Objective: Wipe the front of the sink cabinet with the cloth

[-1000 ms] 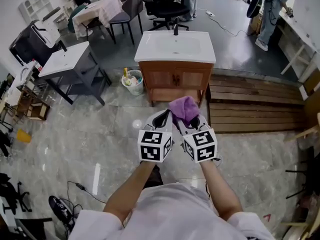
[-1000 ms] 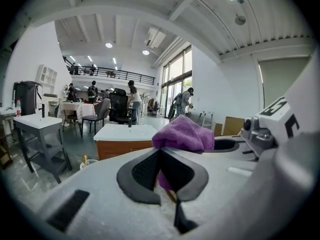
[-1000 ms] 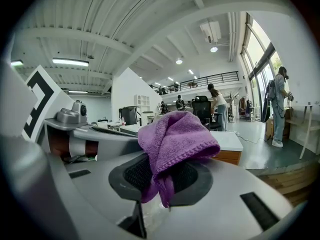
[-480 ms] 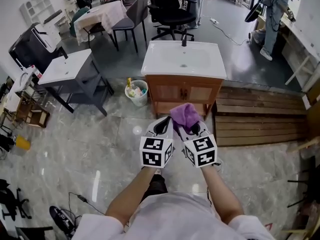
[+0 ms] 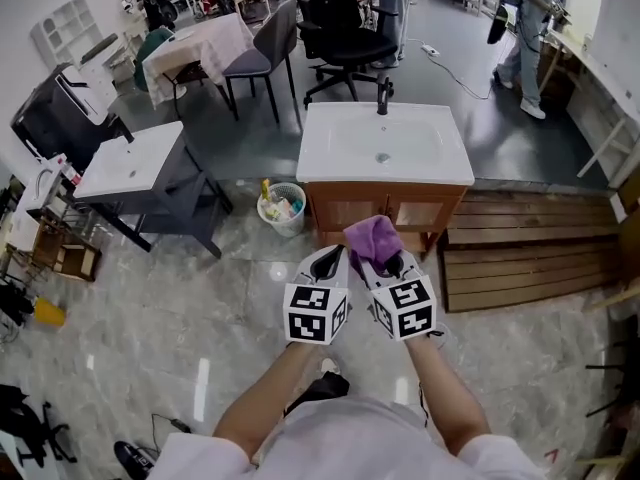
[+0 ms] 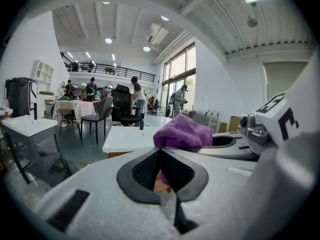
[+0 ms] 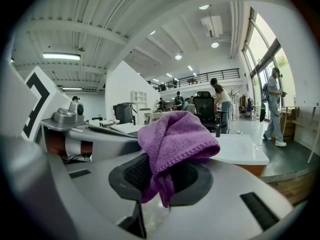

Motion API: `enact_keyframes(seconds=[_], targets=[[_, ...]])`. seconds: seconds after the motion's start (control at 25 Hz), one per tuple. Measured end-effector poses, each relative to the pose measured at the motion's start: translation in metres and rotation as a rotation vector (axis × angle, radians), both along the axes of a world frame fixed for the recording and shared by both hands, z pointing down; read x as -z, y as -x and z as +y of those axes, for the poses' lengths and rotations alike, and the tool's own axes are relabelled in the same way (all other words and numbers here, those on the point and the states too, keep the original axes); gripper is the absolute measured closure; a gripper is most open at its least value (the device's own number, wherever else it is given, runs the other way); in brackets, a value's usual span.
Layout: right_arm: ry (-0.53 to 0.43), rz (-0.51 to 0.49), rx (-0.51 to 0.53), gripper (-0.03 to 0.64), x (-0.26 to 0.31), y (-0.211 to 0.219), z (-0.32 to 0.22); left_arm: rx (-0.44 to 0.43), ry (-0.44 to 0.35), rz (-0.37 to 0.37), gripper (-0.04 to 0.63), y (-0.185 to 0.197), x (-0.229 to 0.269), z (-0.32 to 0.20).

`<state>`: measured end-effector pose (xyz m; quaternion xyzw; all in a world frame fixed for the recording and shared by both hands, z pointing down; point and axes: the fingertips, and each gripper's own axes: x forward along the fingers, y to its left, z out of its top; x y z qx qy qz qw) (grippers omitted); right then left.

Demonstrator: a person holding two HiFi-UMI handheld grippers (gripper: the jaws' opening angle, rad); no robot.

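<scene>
In the head view, the two tools are held side by side in front of the person, and the sink cabinet (image 5: 385,211) stands beyond them on the floor. The purple cloth (image 5: 372,236) sticks up from the right tool (image 5: 386,259), near the cabinet's wooden front but not yet touching it. The left tool (image 5: 328,255) is just beside the right one, on the side away from the small bin (image 5: 282,206) that stands by the cabinet's corner.

In the left gripper view, the jaws of this tool meet at their tips and nothing is between them. The cloth is seen behind them, in front of the cabinet's white top.

In the right gripper view, the jaws are closed on a fold of the cloth. Most of it bunches above the jaws toward the cabinet, and a short end hangs below.

The cloth looks like soft, light terry. I think it will bend and drag on the wood, not slide. The hold near the lower fold seems good, because the loose bunch in front can press flat against the cabinet front.
</scene>
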<state>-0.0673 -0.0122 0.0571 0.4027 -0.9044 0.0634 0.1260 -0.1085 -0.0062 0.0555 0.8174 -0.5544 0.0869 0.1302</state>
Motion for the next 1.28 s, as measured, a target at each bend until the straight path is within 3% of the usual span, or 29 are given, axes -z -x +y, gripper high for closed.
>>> enact_keyframes(seconds=[0.52, 0.96, 1.28], targets=[[-0.005, 0.063, 0.005, 0.544, -0.006, 0.077, -0.069, -0.011, 0.006, 0.027, 0.591, 0.08, -0.007, -0.068], [-0.022, 0.064, 0.039, 0.544, -0.039, 0.086, -0.112, 0.005, 0.015, 0.01, 0.591, 0.084, -0.045, -0.111], [-0.063, 0.07, 0.115, 0.545, -0.076, 0.084, -0.165, 0.07, 0.016, 0.018, 0.591, 0.083, -0.093, -0.16]])
